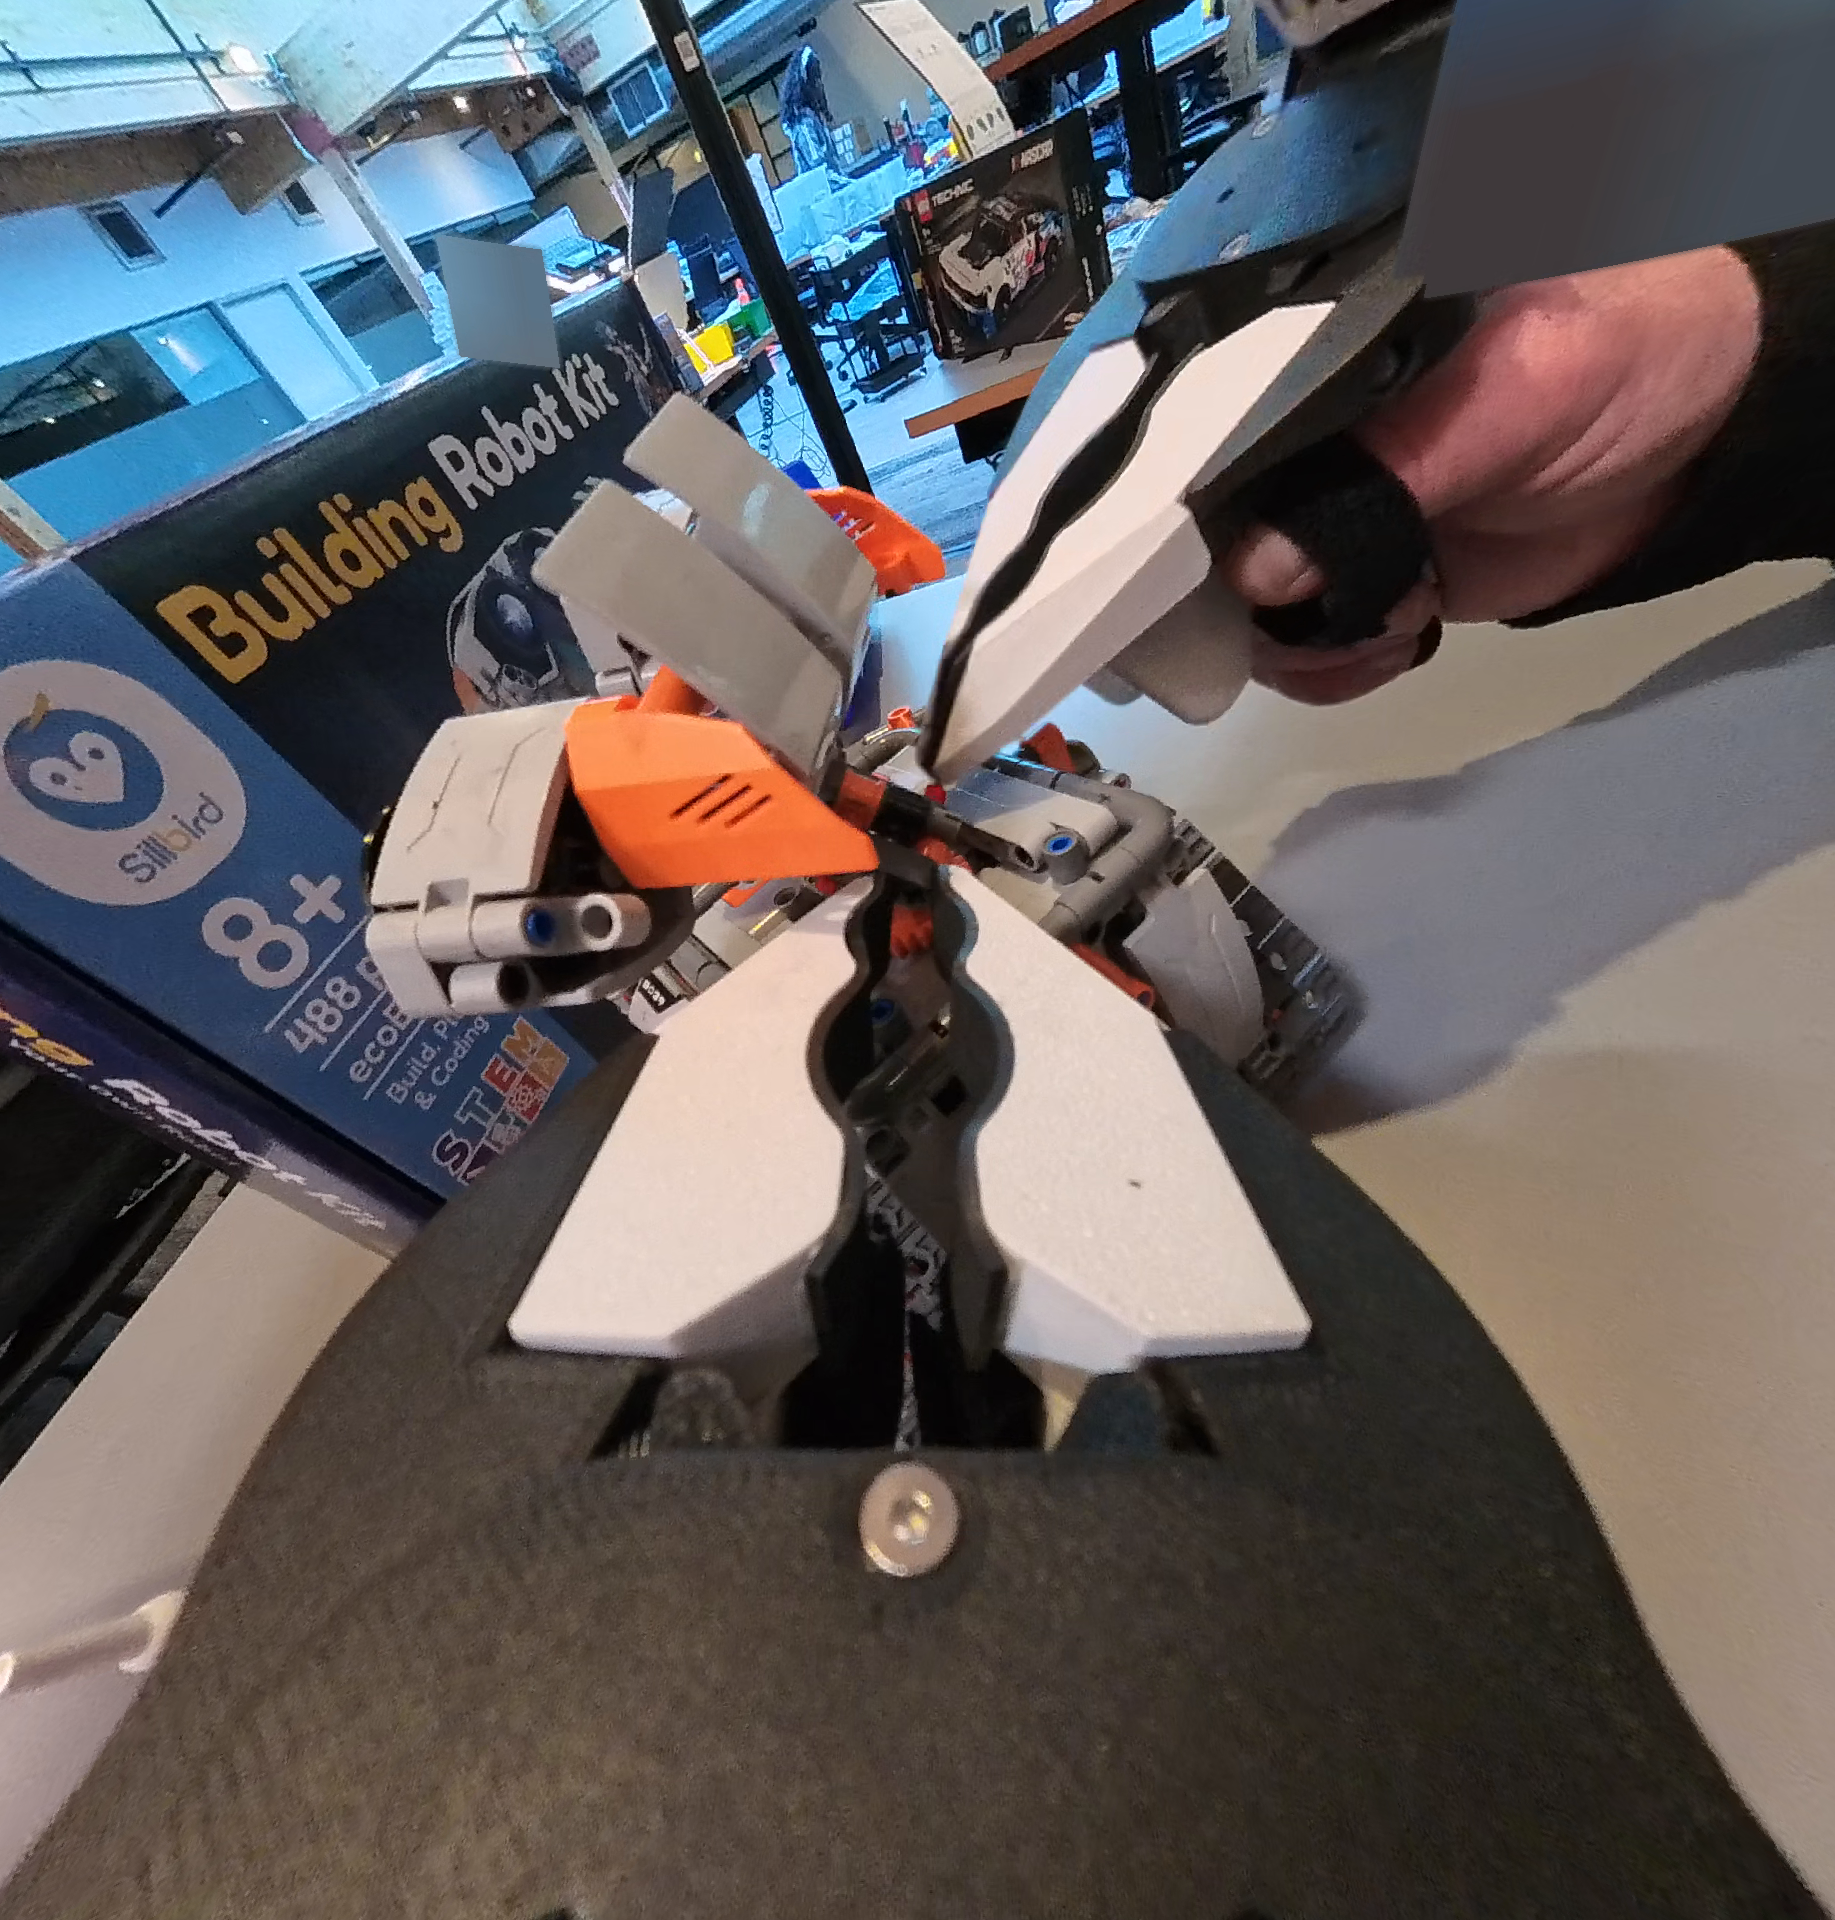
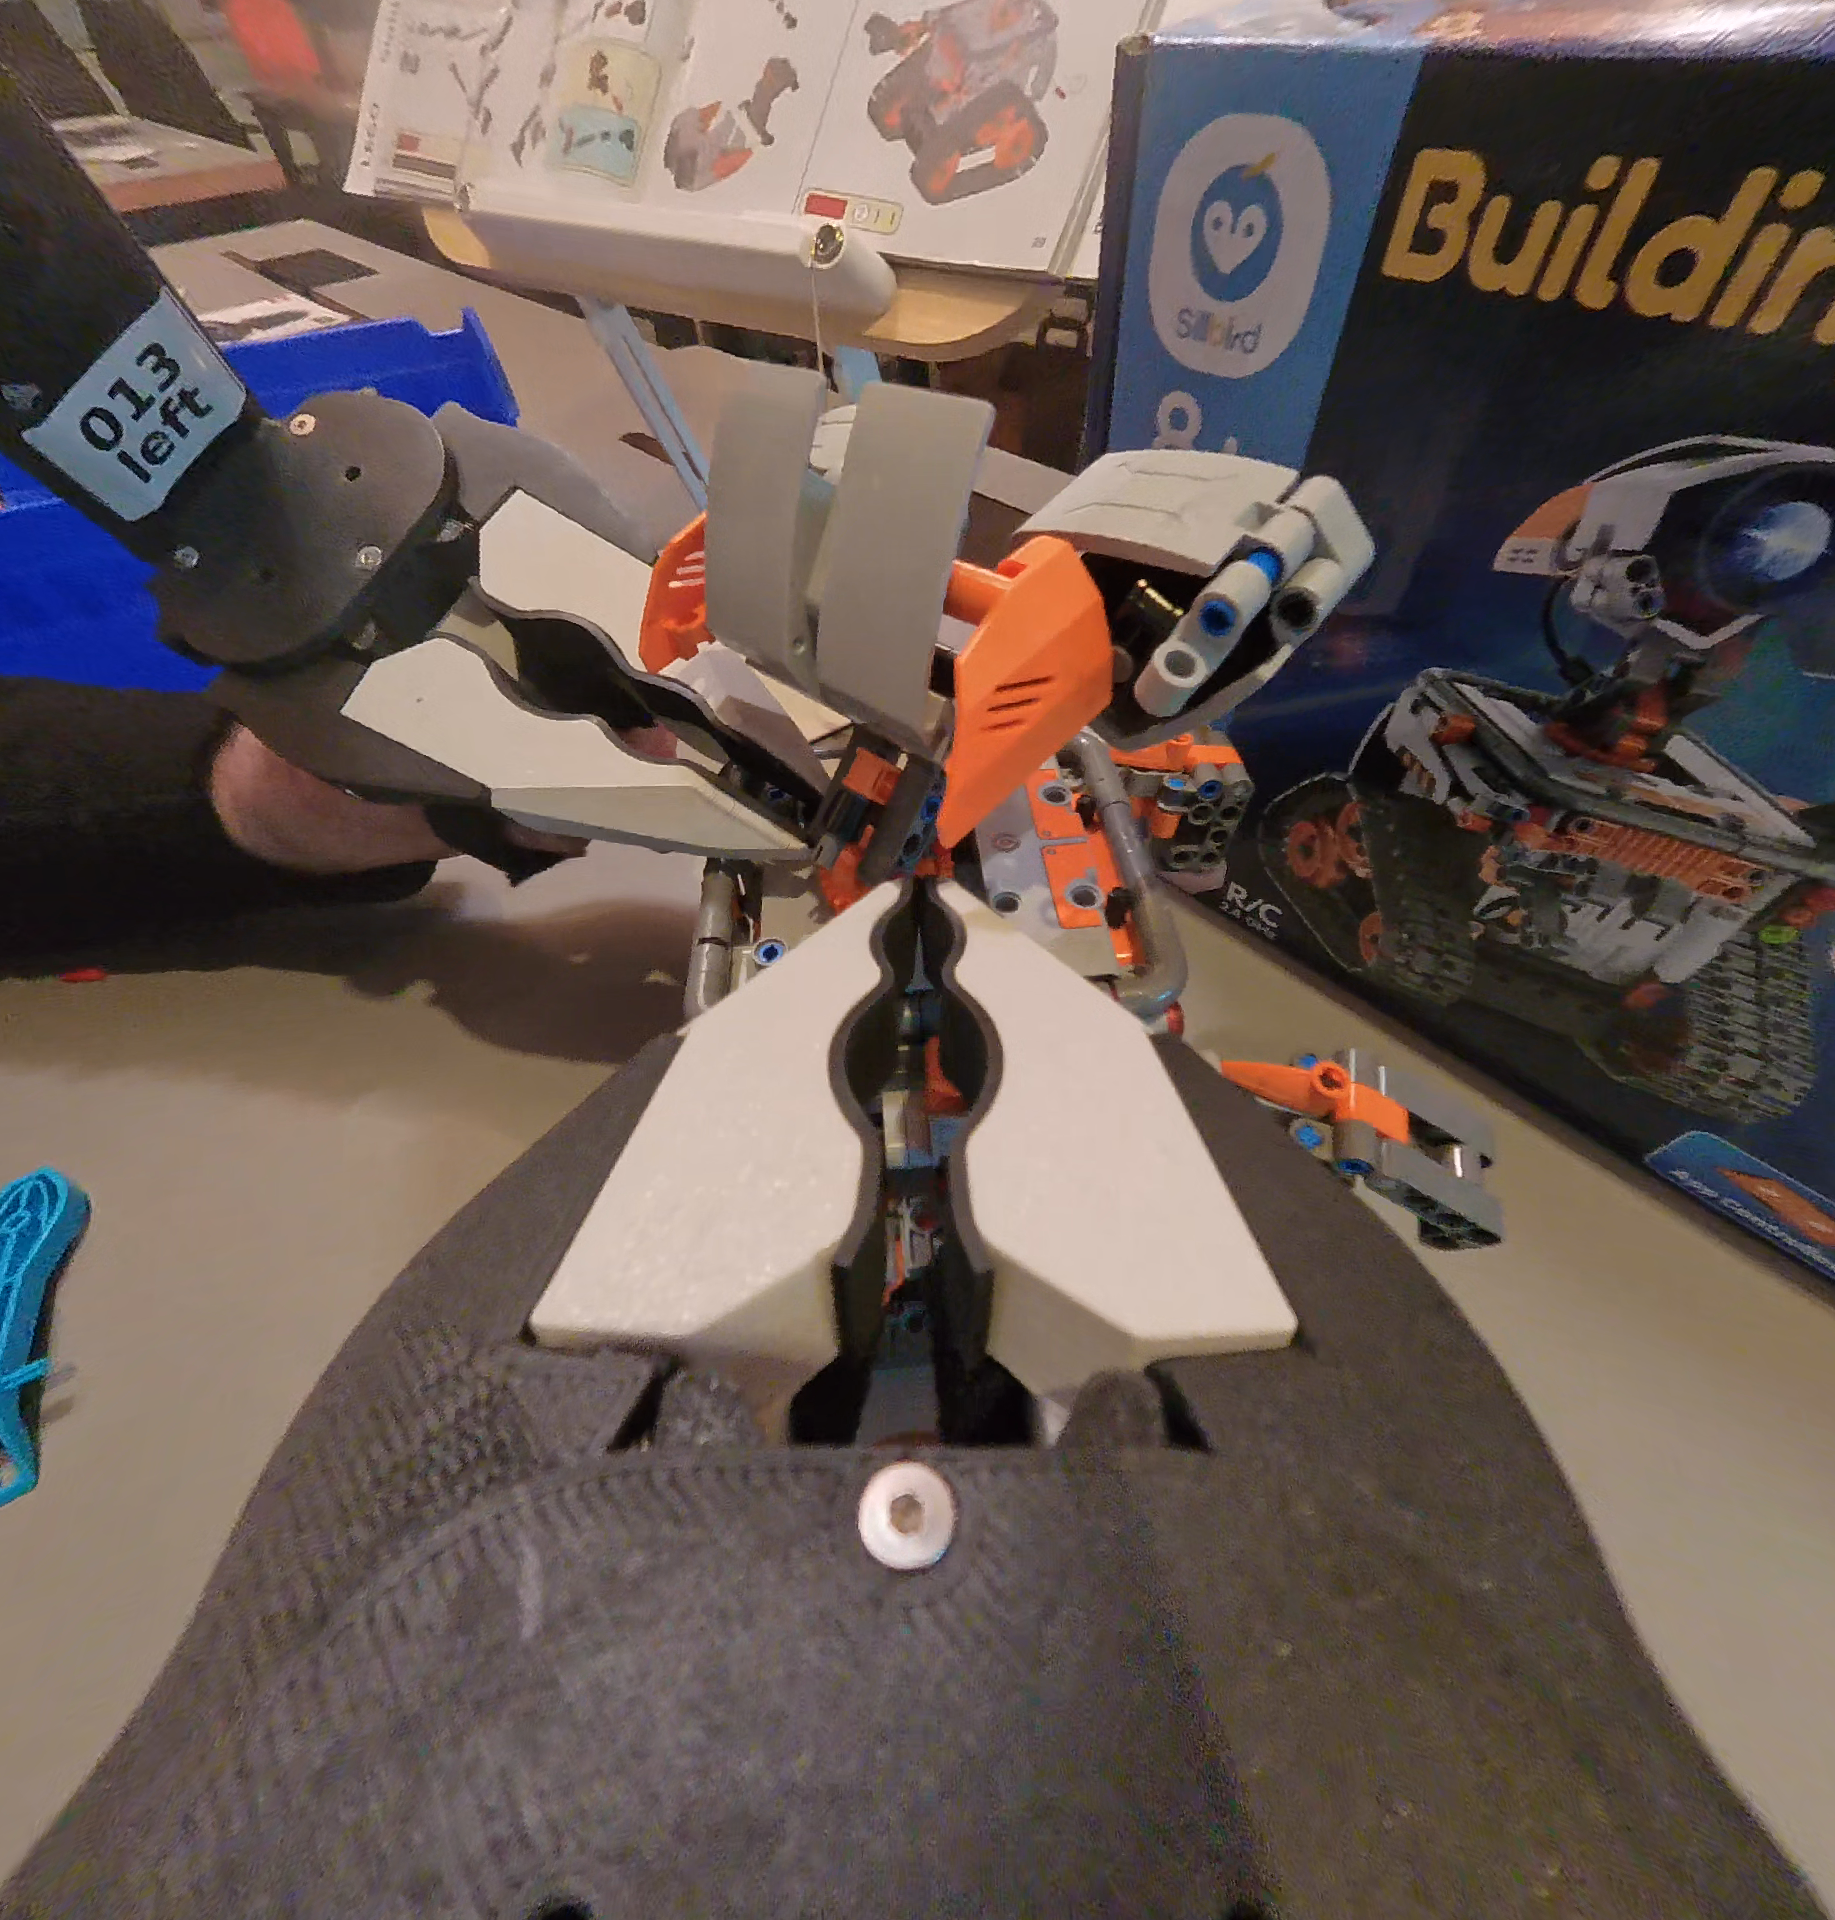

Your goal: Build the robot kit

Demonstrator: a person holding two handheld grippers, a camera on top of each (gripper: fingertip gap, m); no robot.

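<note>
We see the left gripper (image 1: 908,883) and right gripper (image 2: 918,888) both clamped on the brick-built robot model (image 2: 1006,665) — standing on the worktop (image 2: 269,1143) beside the kit box (image 2: 1515,520) along its far edge.

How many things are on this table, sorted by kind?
Grippers: 2, the left gripper and the right gripper
Brick models: 2, the robot model and a small loose piece
Printed boxes: 1
Blue tools: 1
Total: 6
</note>
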